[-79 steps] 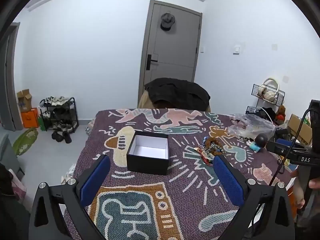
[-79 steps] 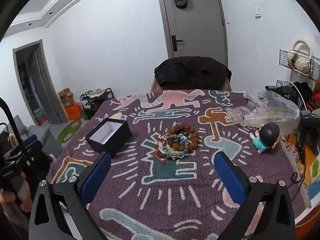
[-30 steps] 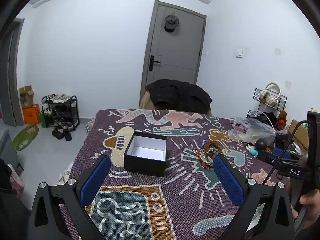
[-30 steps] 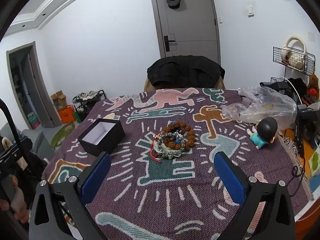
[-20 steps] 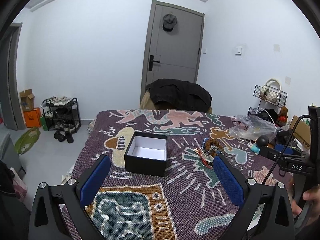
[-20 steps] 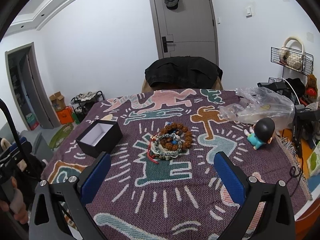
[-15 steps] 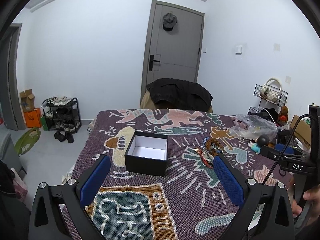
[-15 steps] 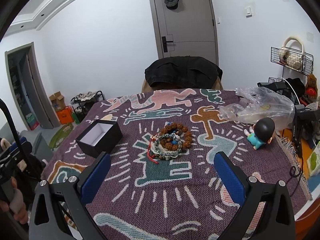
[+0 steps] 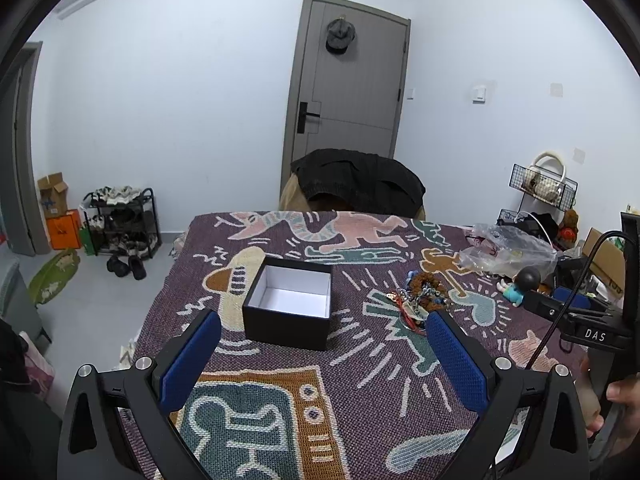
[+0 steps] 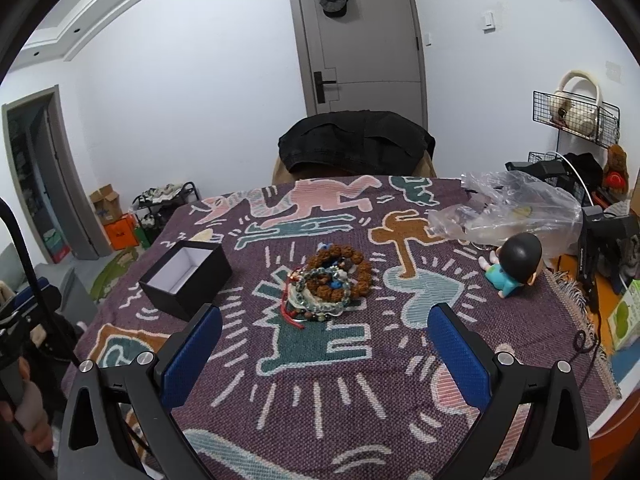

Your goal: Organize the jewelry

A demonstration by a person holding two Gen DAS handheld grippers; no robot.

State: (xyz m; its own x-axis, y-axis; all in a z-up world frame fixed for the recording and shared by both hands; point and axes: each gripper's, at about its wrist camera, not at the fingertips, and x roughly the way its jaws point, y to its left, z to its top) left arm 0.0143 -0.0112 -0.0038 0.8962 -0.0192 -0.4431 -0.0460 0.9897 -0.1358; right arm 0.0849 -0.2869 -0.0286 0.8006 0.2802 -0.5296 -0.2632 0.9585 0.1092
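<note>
Because nothing has yet been lifted from the table, the work looks to be at its very start, with both tools hanging above the near edge and nothing between their pads. The patterned woven cloth (image 10: 320, 380) covers the whole tabletop and carries everything else. On it, toward the left, sits the black box (image 9: 289, 307) with a white lining, lidless and with nothing inside it. To the right of the box, apart from it, lies the heap of bracelets (image 10: 330, 286): a big brown bead ring around smaller grey-green strands and a red cord, all tangled together. Farther right are a crumpled plastic bag (image 10: 508, 212) and a small doll (image 10: 514, 268), neither touching the jewelry. The left gripper (image 9: 322, 364) has its jaws spread wide, roughly facing the box; the right gripper (image 10: 324, 358) is likewise spread wide and lines up with the heap. In my judgement the next move falls to the right gripper: lower onto one strand at the edge of the pile, close on it alone without dragging its neighbours, then carry it across to the box.
</note>
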